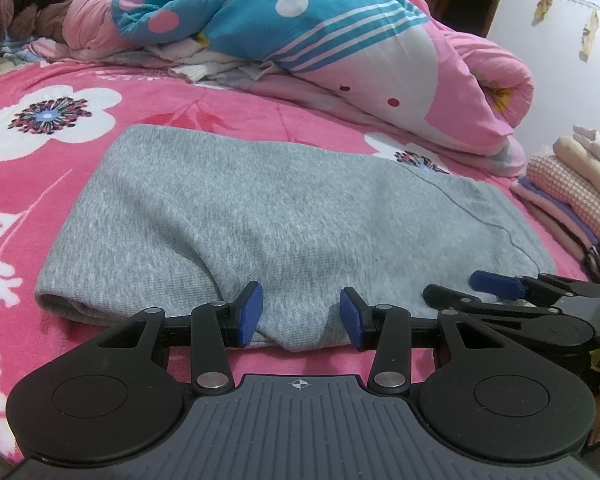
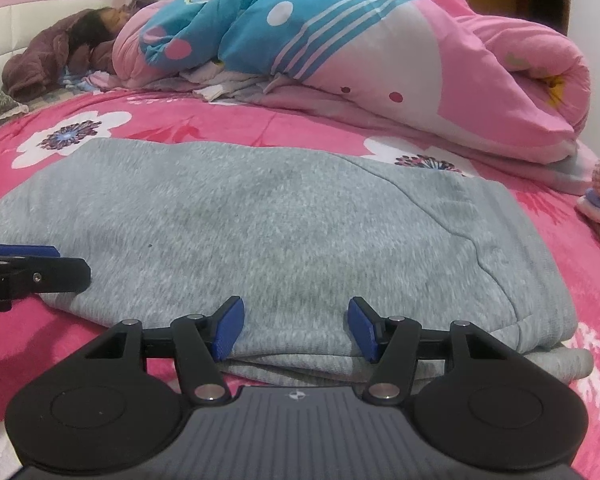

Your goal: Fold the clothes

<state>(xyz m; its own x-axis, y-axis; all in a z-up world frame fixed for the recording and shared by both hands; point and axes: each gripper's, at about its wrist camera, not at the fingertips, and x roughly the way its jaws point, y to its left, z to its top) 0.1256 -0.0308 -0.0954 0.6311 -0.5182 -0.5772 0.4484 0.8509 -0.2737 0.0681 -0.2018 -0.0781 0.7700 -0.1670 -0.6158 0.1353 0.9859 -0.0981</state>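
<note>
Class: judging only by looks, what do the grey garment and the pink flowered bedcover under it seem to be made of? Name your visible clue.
Grey garment: probably a cotton-blend jersey or sweatshirt knit, matte; its flecked heather surface and soft, thick folded edge suggest it.
Pink flowered bedcover: likely plush fleece, perhaps polyester; it looks fuzzy with a faint sheen and printed flowers. Fibre content cannot be confirmed.

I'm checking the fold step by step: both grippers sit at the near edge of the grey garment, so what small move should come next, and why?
Probably close both on the near edge. The left gripper and right gripper stand open with the folded grey garment bulging between their pads but not pinched. The garment lies flat on the pink blanket, so a firm pinch seems needed before lifting.
</note>
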